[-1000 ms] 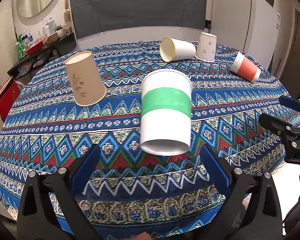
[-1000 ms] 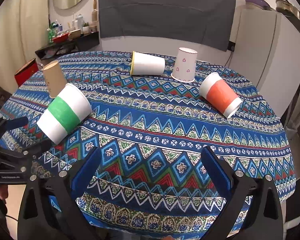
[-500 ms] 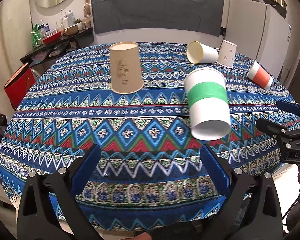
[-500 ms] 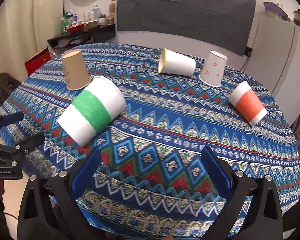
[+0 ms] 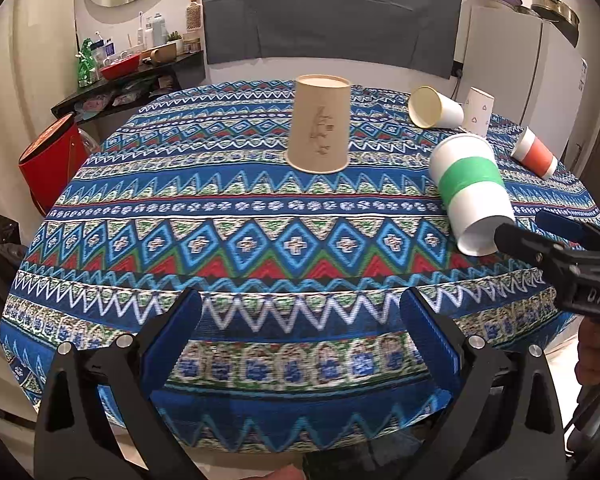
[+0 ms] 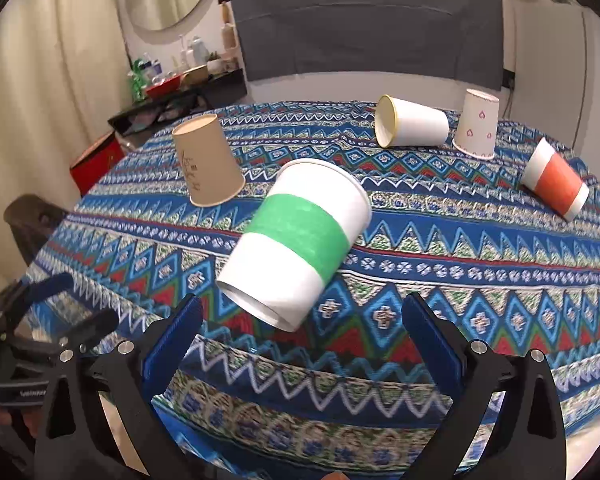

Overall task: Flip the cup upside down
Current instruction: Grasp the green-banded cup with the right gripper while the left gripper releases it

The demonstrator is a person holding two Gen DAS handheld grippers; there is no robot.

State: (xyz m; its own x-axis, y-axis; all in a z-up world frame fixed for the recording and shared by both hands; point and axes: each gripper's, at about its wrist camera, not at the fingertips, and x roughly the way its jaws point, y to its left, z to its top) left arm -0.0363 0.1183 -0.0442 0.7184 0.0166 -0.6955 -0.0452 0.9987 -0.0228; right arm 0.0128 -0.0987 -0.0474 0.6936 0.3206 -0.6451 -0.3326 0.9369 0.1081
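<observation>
A white cup with a green band (image 6: 296, 240) lies on its side on the patterned tablecloth (image 6: 440, 280), its base toward me. In the left wrist view it (image 5: 472, 190) lies at the right. My right gripper (image 6: 300, 332) is open, just in front of the cup's base, apart from it. It also shows in the left wrist view (image 5: 540, 232) next to the cup. My left gripper (image 5: 300, 328) is open and empty at the table's near edge, left of the cup.
A brown cup (image 5: 320, 124) stands upside down mid-table. A white cup (image 6: 410, 126) and an orange cup (image 6: 556, 184) lie on their sides at the back right. A heart-print cup (image 6: 478, 124) stands upside down. A red bin (image 5: 52, 164) is left of the table.
My left gripper has swung left, away from the green-banded cup. My right gripper has moved in close to that cup's base. The cups have not moved.
</observation>
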